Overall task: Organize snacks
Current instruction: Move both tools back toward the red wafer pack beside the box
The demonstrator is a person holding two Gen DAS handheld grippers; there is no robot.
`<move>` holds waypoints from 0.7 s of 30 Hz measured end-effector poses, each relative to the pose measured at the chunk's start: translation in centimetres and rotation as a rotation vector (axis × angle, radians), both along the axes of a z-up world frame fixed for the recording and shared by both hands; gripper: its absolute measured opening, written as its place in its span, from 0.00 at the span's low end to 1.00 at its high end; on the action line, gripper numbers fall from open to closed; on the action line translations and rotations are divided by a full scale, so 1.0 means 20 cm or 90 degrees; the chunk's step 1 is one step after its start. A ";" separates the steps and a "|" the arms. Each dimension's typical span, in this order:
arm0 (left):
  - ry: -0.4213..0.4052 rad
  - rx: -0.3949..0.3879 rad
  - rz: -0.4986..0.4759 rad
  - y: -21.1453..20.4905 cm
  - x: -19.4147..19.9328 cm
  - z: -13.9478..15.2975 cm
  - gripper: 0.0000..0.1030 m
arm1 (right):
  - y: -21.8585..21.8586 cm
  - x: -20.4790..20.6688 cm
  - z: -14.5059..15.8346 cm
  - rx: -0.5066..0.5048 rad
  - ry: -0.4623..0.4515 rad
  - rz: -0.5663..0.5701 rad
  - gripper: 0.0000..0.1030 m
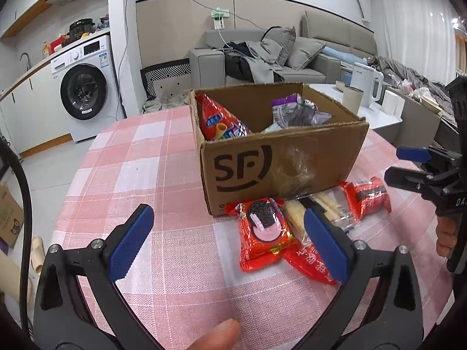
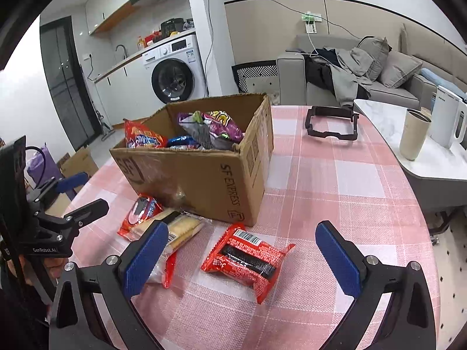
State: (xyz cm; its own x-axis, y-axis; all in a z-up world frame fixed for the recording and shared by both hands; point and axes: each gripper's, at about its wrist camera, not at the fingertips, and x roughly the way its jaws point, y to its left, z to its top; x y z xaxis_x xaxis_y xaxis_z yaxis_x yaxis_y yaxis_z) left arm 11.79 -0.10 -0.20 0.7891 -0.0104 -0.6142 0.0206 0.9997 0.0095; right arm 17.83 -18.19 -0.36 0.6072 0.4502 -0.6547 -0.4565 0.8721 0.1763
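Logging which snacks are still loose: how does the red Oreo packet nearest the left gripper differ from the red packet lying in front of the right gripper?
The Oreo packet lies printed face up, showing a cookie picture; the other red packet lies back up, showing a barcode. The Oreo packet touches the cardboard box and overlaps the pale wafer packet; the other red packet lies apart, alone on the tablecloth. Both are red, sealed, and still outside the box.

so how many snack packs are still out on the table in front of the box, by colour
Red packs: 3, the cookie pack, the red pack under the clear one, and the barcode-up pack.
Clear packs with pale sticks: 1.
Total: 4 outside the cardboard box.
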 end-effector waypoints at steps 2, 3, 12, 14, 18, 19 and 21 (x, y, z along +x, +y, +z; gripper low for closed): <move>-0.003 -0.005 -0.001 0.00 0.00 -0.02 0.99 | 0.00 0.00 0.00 0.005 -0.001 -0.002 1.00; -0.011 -0.003 0.002 0.00 0.00 -0.03 0.99 | 0.00 0.00 0.00 0.009 -0.001 -0.002 1.00; 0.030 -0.039 0.013 0.04 0.07 -0.09 0.99 | -0.01 0.04 -0.04 0.002 0.029 -0.020 1.00; 0.028 -0.033 0.015 0.03 0.07 -0.10 0.99 | -0.02 0.05 -0.06 0.000 0.036 -0.032 1.00; 0.037 -0.021 0.012 0.00 0.09 -0.13 0.99 | -0.03 0.08 -0.09 0.016 0.069 -0.024 1.00; 0.040 -0.019 0.012 0.00 0.09 -0.14 0.99 | -0.02 0.09 -0.11 0.009 0.078 -0.023 1.00; 0.048 -0.012 0.010 0.00 0.10 -0.16 0.99 | -0.01 0.09 -0.13 -0.007 0.091 -0.021 1.00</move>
